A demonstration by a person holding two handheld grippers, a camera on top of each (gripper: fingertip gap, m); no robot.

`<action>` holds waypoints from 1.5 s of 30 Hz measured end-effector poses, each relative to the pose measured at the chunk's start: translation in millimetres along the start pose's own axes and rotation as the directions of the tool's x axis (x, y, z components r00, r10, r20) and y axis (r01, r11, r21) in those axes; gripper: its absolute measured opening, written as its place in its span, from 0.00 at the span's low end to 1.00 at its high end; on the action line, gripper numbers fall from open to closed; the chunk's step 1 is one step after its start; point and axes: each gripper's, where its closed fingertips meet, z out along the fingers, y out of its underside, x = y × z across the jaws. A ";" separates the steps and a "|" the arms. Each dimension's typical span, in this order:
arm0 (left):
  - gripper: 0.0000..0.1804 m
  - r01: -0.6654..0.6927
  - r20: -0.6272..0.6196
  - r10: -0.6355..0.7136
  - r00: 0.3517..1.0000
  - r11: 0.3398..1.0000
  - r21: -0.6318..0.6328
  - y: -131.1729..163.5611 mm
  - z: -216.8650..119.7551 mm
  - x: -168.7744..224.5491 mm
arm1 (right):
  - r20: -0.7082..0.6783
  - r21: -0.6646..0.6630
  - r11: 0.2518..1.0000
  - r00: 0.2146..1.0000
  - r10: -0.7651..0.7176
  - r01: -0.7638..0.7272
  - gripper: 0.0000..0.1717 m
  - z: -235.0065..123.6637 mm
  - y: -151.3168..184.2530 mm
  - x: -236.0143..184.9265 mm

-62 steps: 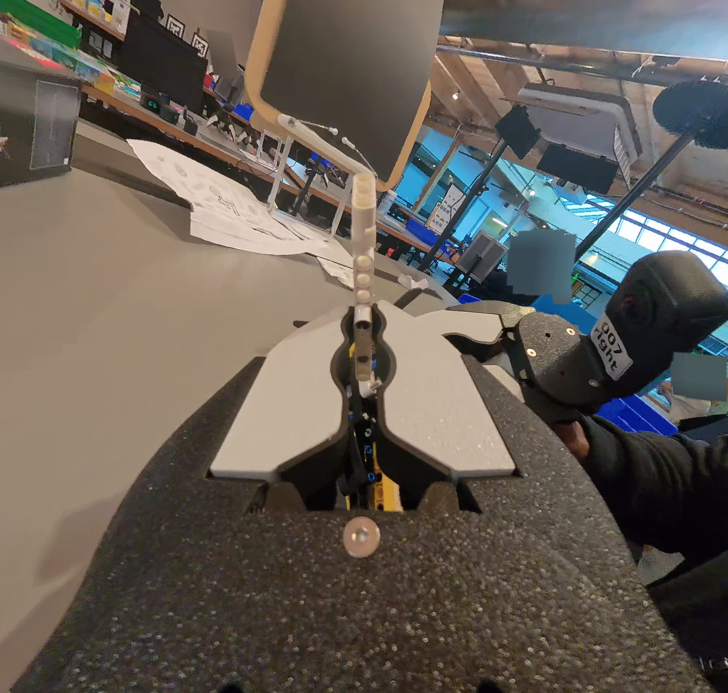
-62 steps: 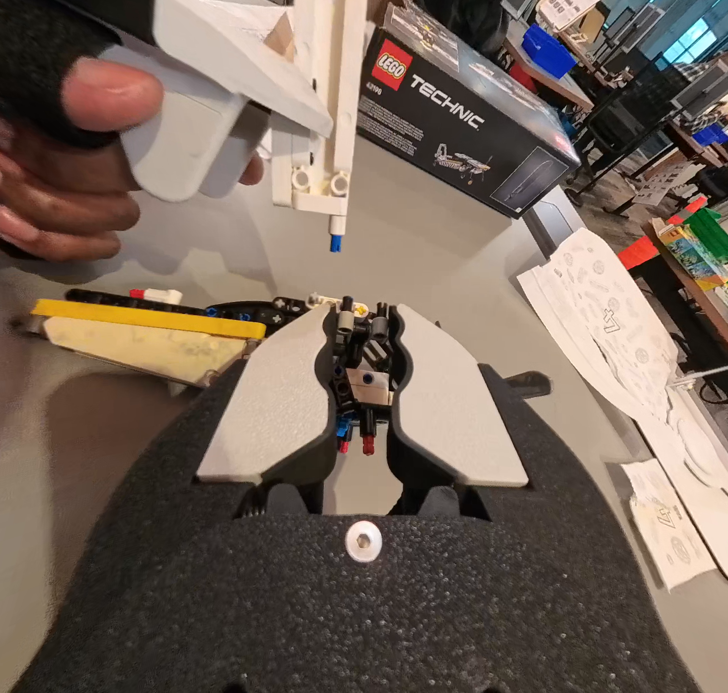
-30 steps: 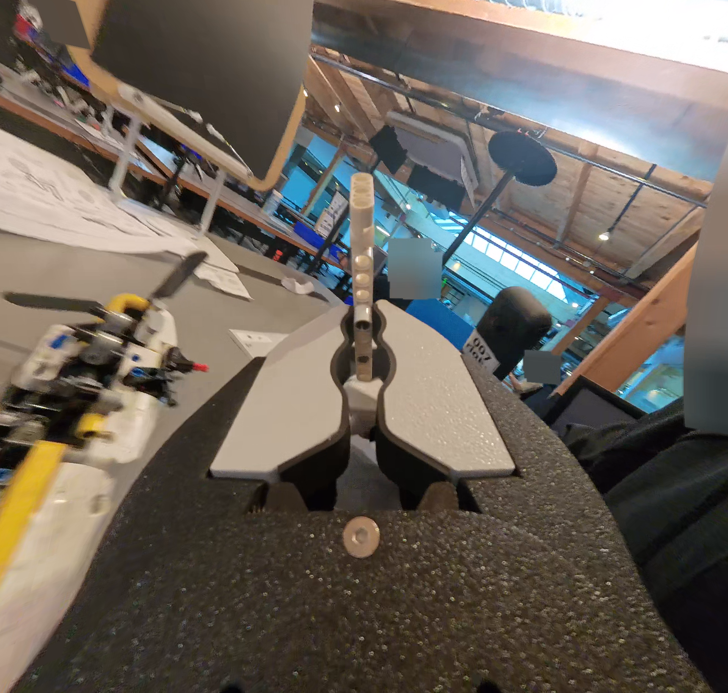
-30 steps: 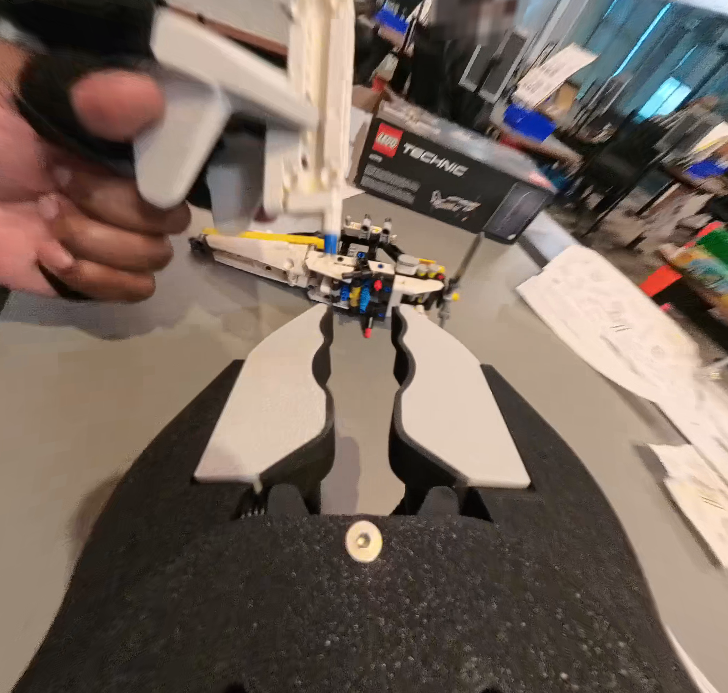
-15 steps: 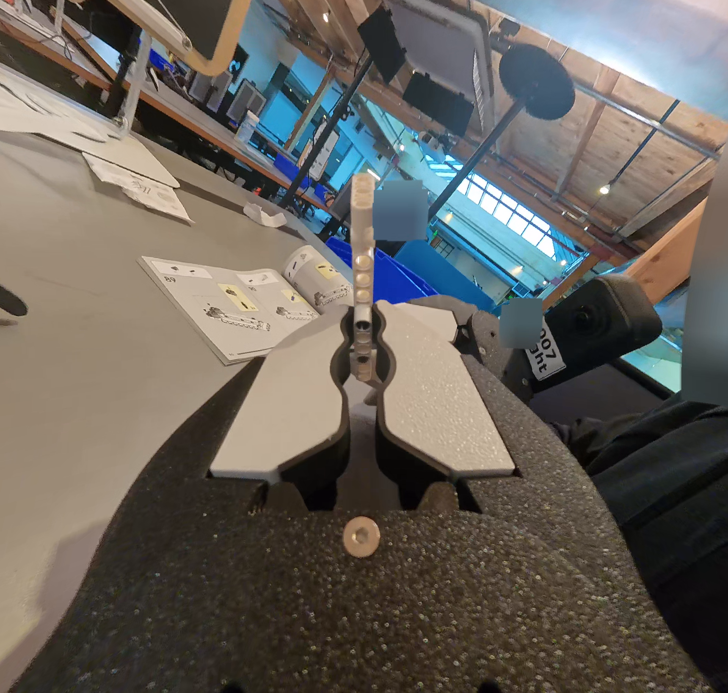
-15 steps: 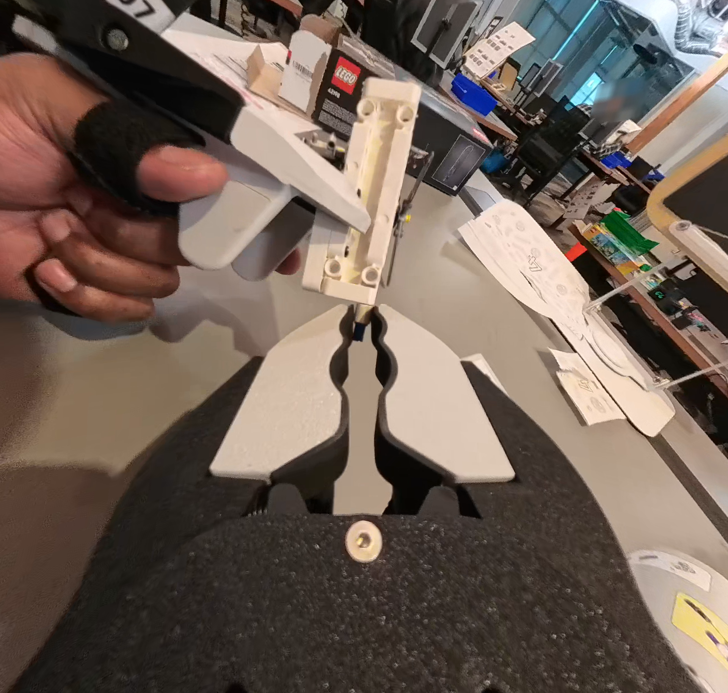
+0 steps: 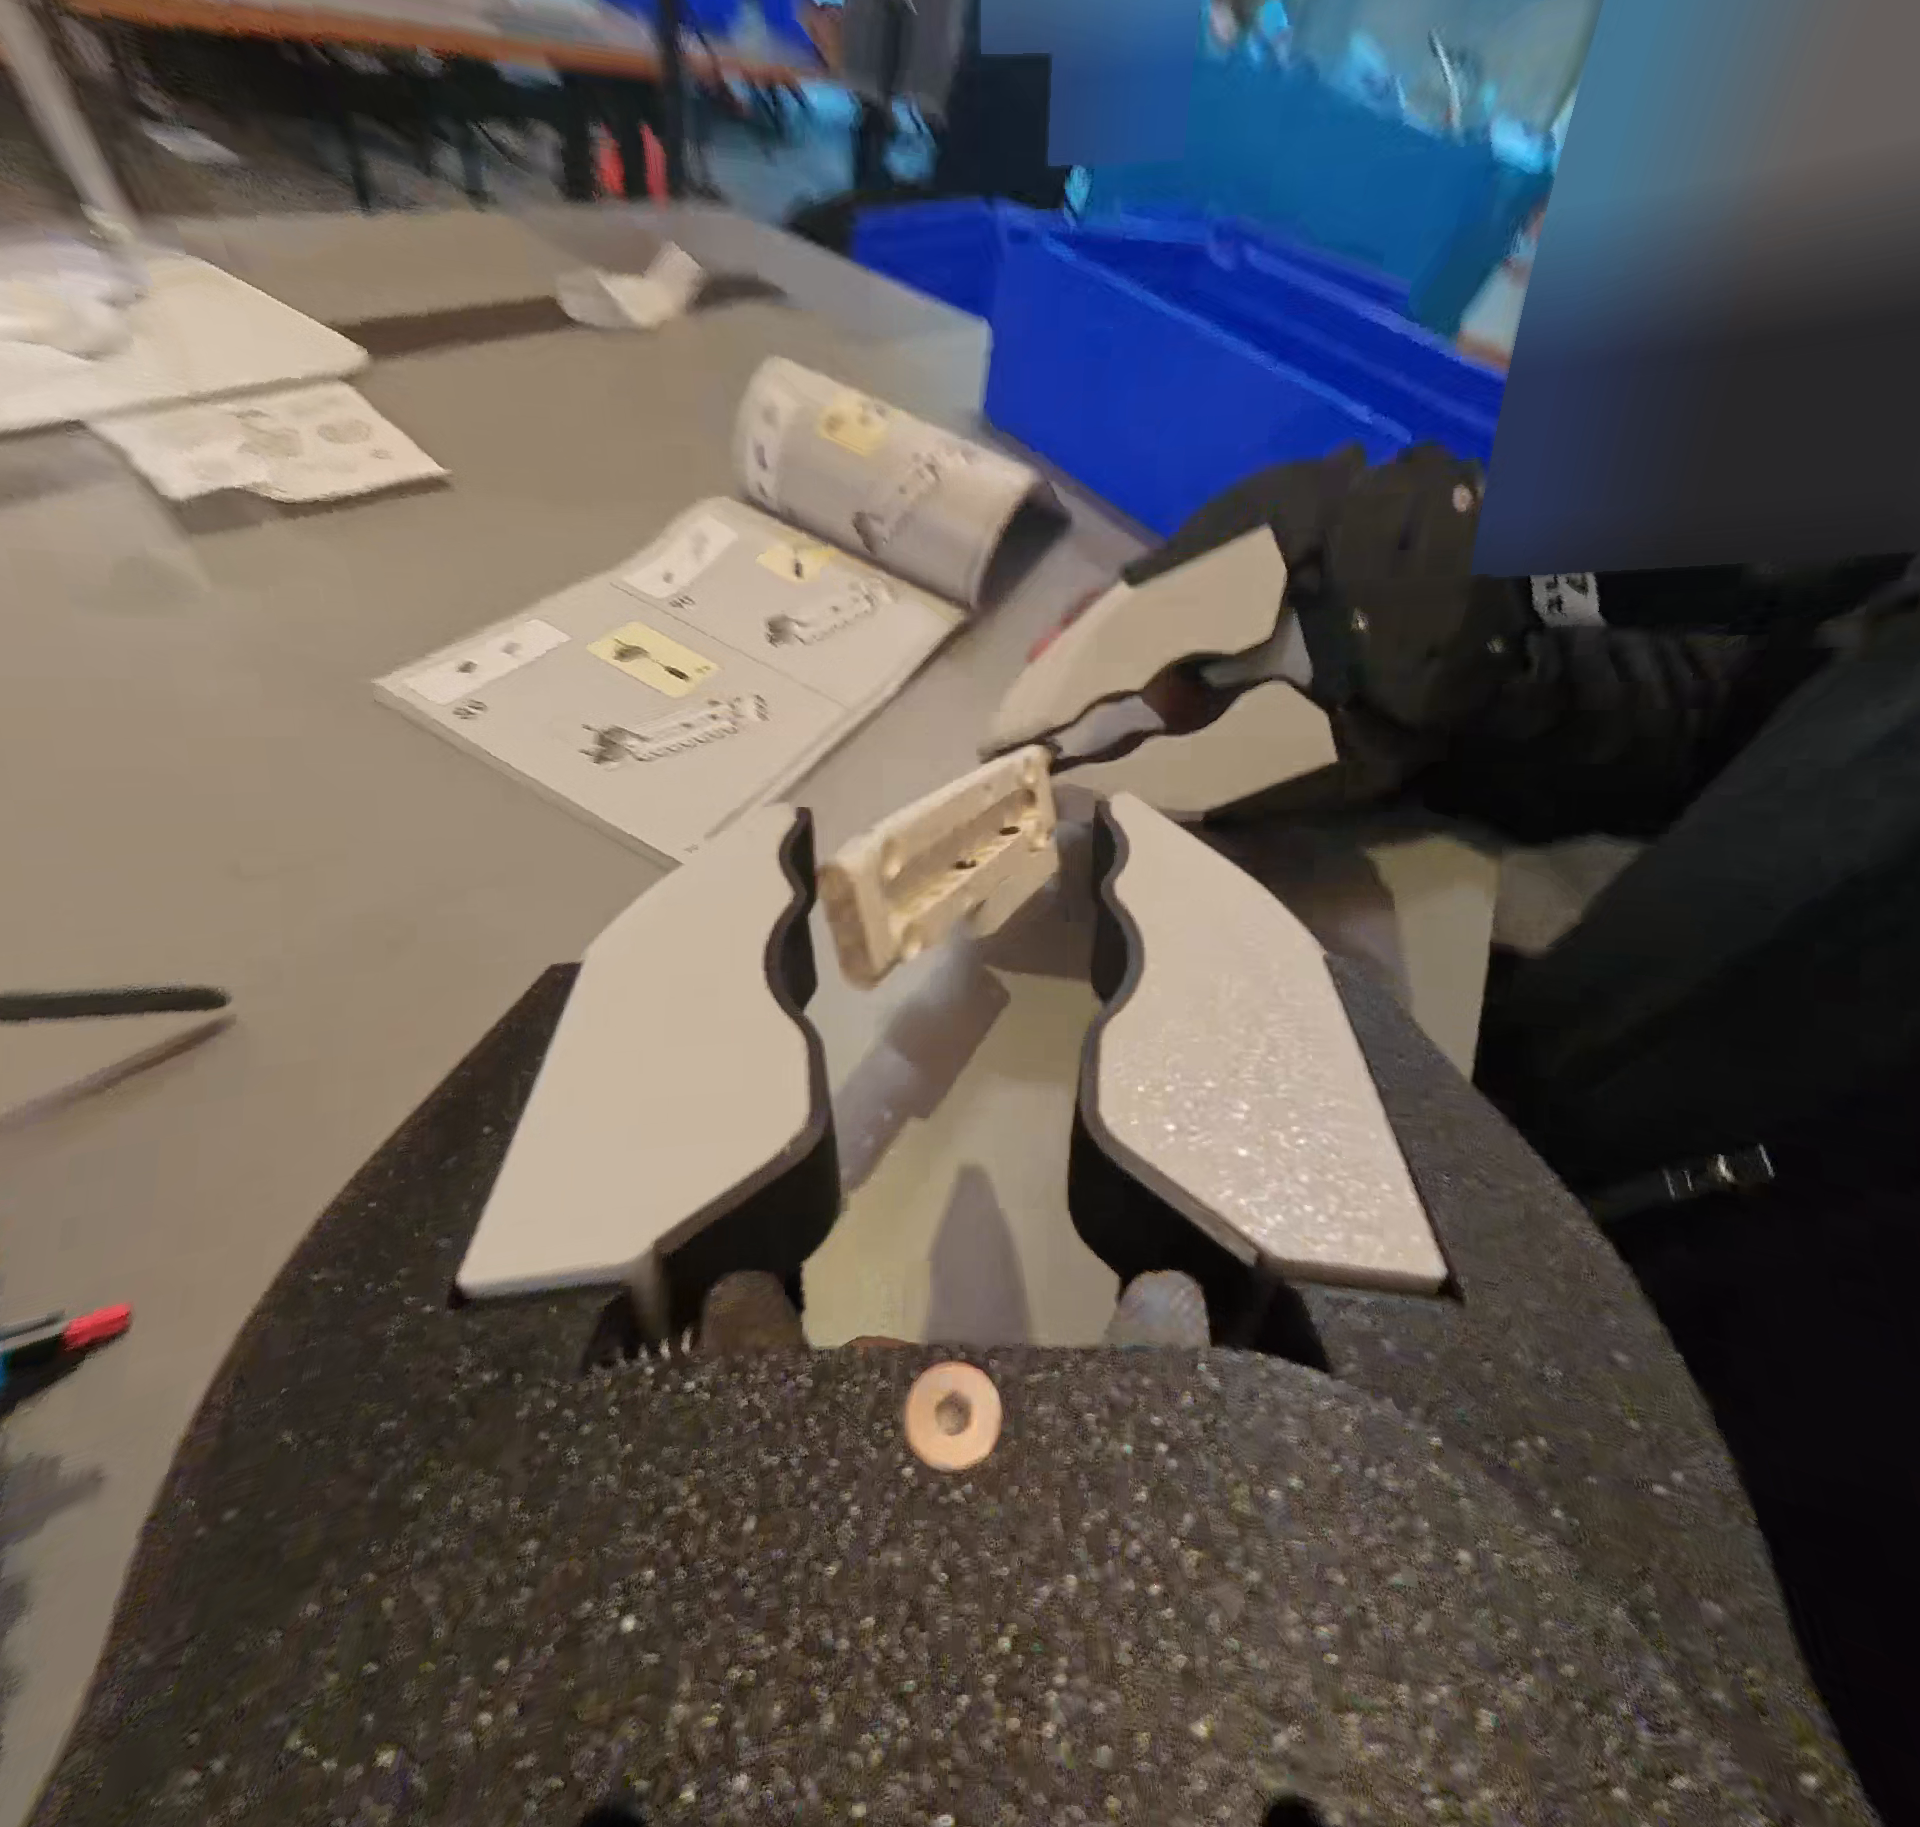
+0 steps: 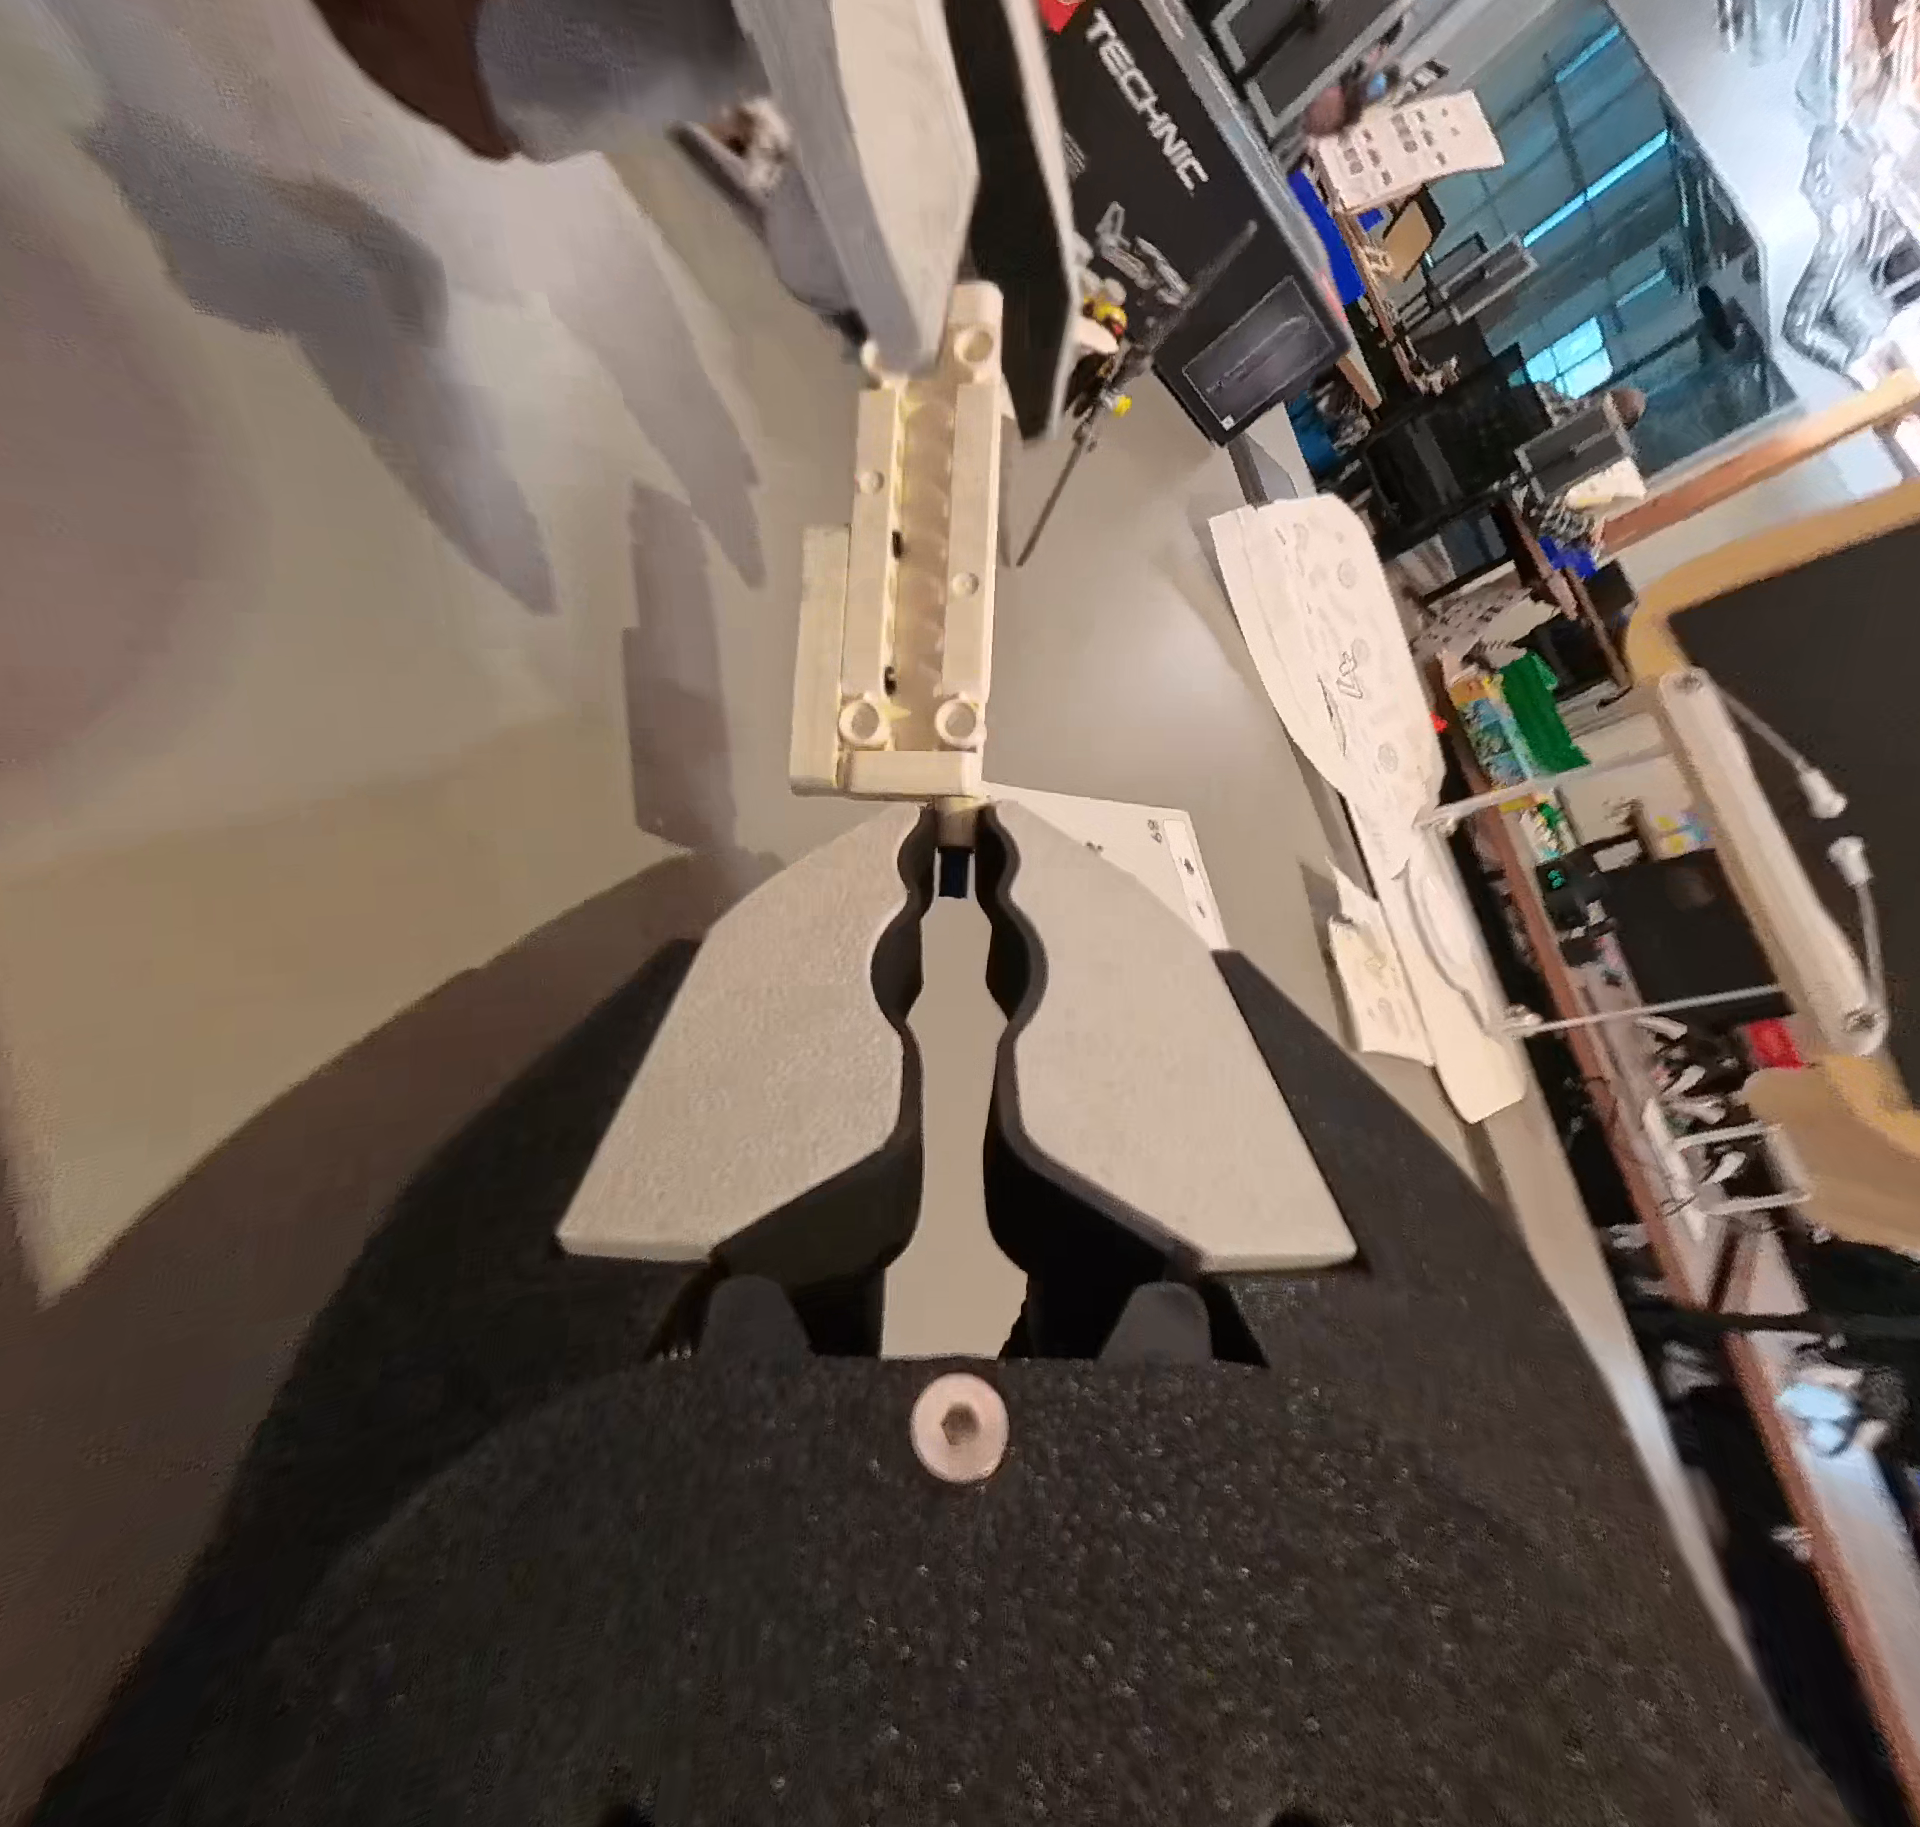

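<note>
My left gripper (image 7: pixel 945 832) is open above the grey table (image 7: pixel 260 842). A white beam assembly (image 7: pixel 940 878) lies slanted between its fingers, and neither pad presses on it. My right gripper (image 8: pixel 954 821) is shut on the short white pin with a blue tip (image 8: pixel 954 837) that sticks out of the end of this white assembly (image 8: pixel 904 614). The left wrist view shows the right gripper (image 7: pixel 1023 738) gripping the assembly's far end. In the right wrist view a left gripper finger (image 8: pixel 894 115) stands blurred beside the assembly's far end.
An open instruction booklet (image 7: pixel 665 665) lies on the table ahead of the left gripper, with blue bins (image 7: pixel 1195 343) behind it. A black box (image 8: pixel 1143 146) and loose printed sheets (image 8: pixel 1330 634) lie farther off. A black blade (image 7: pixel 104 1003) and a red pin (image 7: pixel 94 1322) lie at the left. Tip to tip, the grippers are about 7 cm apart.
The left jaws opened and let go of the white assembly. The right gripper, which had released the model and shut on the assembly's pin, now holds it alone. Both views swung.
</note>
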 end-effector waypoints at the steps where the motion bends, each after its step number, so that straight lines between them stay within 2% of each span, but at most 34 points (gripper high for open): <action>1: 0.31 -0.018 -0.040 0.016 0.999 0.998 -0.066 6.0 7.4 5.4 | -0.001 0.002 0.999 0.999 -0.040 0.040 0.04 0.2 -1.3 -2.7; 4: 0.30 -0.125 -0.131 0.093 0.987 0.957 -0.262 30.6 29.0 16.5 | -0.008 0.011 0.989 0.989 -0.150 0.150 0.04 -0.1 -5.8 -11.2; 7: 0.21 -0.219 -0.150 0.177 0.973 0.915 -0.338 44.2 42.5 13.4 | -0.028 -0.033 0.973 0.973 -0.229 0.228 0.04 -0.7 3.1 -12.9; 10: 0.07 -0.238 -0.223 0.168 0.960 0.912 -0.333 47.5 47.5 18.9 | -0.019 -0.031 0.974 0.974 -0.224 0.223 0.04 -3.3 10.8 -12.8; 14: 0.05 -0.352 -0.223 0.286 0.932 0.864 -0.361 53.4 53.4 14.2 | 0.014 -0.046 0.981 0.982 -0.186 0.186 0.04 0.1 20.3 -13.9; 19: 0.05 -0.463 -0.233 0.406 0.884 0.831 -0.307 54.2 54.9 10.1 | 0.094 -0.034 0.996 0.992 -0.080 0.084 0.04 0.4 25.0 -15.6; 22: 0.05 -0.566 -0.219 0.522 0.824 0.774 -0.283 54.3 56.8 6.2 | 0.129 -0.022 0.998 0.990 -0.051 0.054 0.04 -0.6 24.0 -16.6; 27: 0.05 -0.733 -0.160 0.720 0.675 0.629 -0.259 57.0 62.7 0.6 | 0.132 -0.077 0.992 0.988 -0.086 0.097 0.04 2.2 31.5 -18.4; 33: 0.06 -0.812 -0.086 0.813 0.575 0.555 -0.183 57.3 59.2 1.1 | 0.144 -0.055 0.995 0.987 -0.077 0.086 0.04 -0.5 26.8 -22.1; 36: 0.05 -0.822 -0.024 0.843 0.537 0.518 -0.236 59.6 48.5 -18.9 | 0.090 -0.149 0.985 0.993 -0.079 0.091 0.04 -5.7 52.2 -8.8; 39: 0.05 -0.800 0.012 0.822 0.570 0.558 -0.223 56.0 35.1 -28.0 | 0.074 -0.129 0.992 0.997 0.011 -0.001 0.04 -18.6 66.9 3.3; 43: 0.05 -0.814 -0.007 0.837 0.547 0.530 -0.237 58.0 45.9 -23.3 | 0.097 -0.128 0.992 0.995 0.021 -0.008 0.04 -15.0 63.0 -1.7; 45: 0.05 -0.810 -0.030 0.825 0.564 0.545 -0.218 56.6 51.6 -15.5 | 0.100 -0.121 0.993 0.995 0.031 -0.018 0.04 -14.2 58.1 -3.4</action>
